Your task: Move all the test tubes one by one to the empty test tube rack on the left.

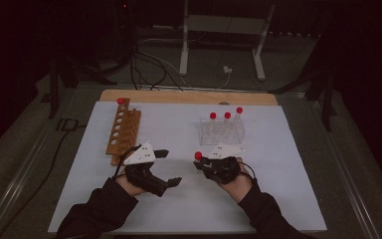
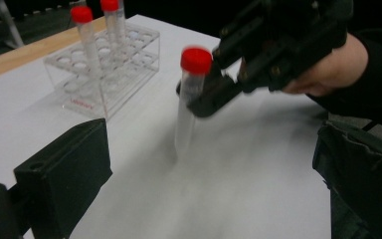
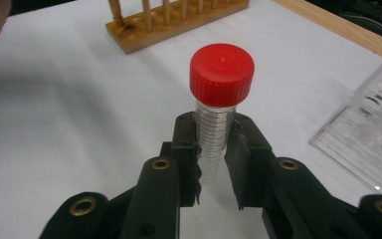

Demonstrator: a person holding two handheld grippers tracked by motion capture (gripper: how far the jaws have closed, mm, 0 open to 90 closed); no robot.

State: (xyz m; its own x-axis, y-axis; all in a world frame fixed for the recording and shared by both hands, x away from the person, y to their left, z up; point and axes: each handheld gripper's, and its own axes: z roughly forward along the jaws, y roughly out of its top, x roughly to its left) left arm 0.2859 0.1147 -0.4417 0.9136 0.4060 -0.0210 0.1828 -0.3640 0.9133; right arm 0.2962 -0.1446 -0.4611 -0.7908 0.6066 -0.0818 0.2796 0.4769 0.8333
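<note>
The right gripper (image 3: 213, 164) clamps a red-capped test tube (image 3: 218, 114) upright, low over the white surface (image 1: 189, 209), its tip blurred. The left gripper (image 1: 171, 167), jaws wide apart, holds nothing, partly cut off.

A clear plastic test tube (image 3: 214, 144) with a red screw cap (image 3: 222, 73) is held upright, gripped below the cap. Fine graduation lines are seen along its wall. It is positioned above the white tabletop (image 1: 189, 209), between the two racks.
</note>
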